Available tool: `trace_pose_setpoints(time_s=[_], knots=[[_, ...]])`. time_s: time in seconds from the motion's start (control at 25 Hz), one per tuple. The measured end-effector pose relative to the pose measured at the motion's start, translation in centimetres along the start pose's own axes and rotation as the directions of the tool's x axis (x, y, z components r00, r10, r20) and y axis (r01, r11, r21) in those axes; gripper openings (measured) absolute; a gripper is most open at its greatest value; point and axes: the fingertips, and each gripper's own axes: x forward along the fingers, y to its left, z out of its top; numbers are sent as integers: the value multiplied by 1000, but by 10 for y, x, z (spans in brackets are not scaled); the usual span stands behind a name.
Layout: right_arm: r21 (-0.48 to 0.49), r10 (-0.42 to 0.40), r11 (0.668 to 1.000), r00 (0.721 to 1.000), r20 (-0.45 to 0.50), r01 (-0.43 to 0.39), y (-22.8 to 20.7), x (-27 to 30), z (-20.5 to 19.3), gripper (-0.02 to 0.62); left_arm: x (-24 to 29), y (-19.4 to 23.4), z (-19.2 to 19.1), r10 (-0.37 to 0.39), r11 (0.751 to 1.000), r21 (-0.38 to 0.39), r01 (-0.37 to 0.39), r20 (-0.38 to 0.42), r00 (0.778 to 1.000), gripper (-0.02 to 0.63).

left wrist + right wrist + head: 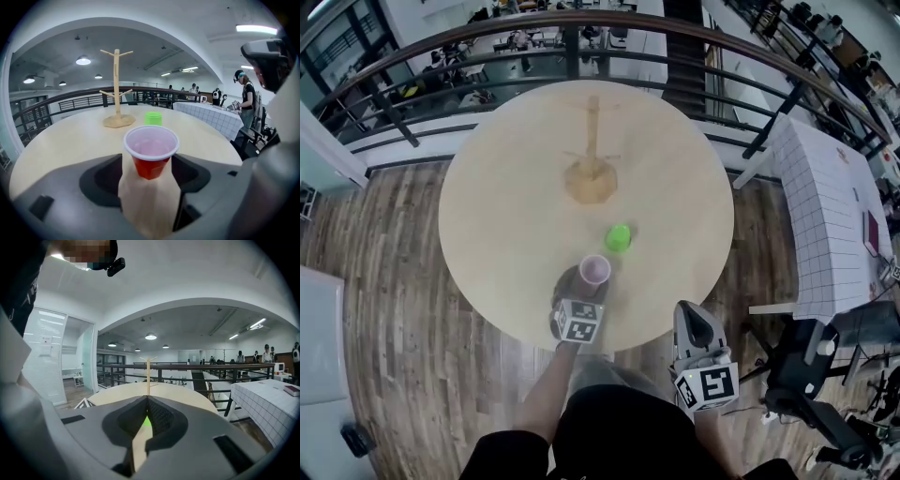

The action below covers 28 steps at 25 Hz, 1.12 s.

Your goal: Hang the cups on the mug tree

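A red cup with a white inside point(594, 270) point(150, 154) stands upright on the round wooden table point(487, 225), near its front edge. My left gripper point(581, 287) point(148, 165) is open wide, its jaws on either side of the cup with a little gap showing. A green cup point(619, 237) point(153, 118) stands just beyond. The wooden mug tree point(592, 141) point(116, 89) point(148, 376) stands bare past the middle of the table. My right gripper point(697, 323) point(146, 400) is shut and empty, off the table's front right edge, with a sliver of the green cup point(147, 422) showing between its jaws.
A black railing point(581, 42) curves behind the table. At the right stands a table with a white grid cloth point(825, 206) and a black chair point(811, 375). People point(246, 96) stand far off to the right. Wooden floor surrounds the table.
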Motion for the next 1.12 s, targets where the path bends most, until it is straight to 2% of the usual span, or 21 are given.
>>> trace_pose_setpoints(time_s=[0.44, 0.6, 0.76, 1.12], knots=[[11, 36, 999, 999, 11, -36, 13, 13, 0, 9, -28, 24, 49, 65, 998, 2, -66, 143, 988, 278], [18, 64, 998, 997, 40, -65, 25, 19, 12, 9, -61, 39, 76, 99, 995, 12, -104, 199, 975, 278], [23, 96, 995, 992, 81, -98, 39, 31, 27, 9, -95, 59, 107, 139, 988, 26, -151, 269, 953, 278], [28, 130, 990, 979, 159, -136, 64, 46, 65, 9, -150, 93, 139, 186, 980, 5, -199, 335, 924, 278]])
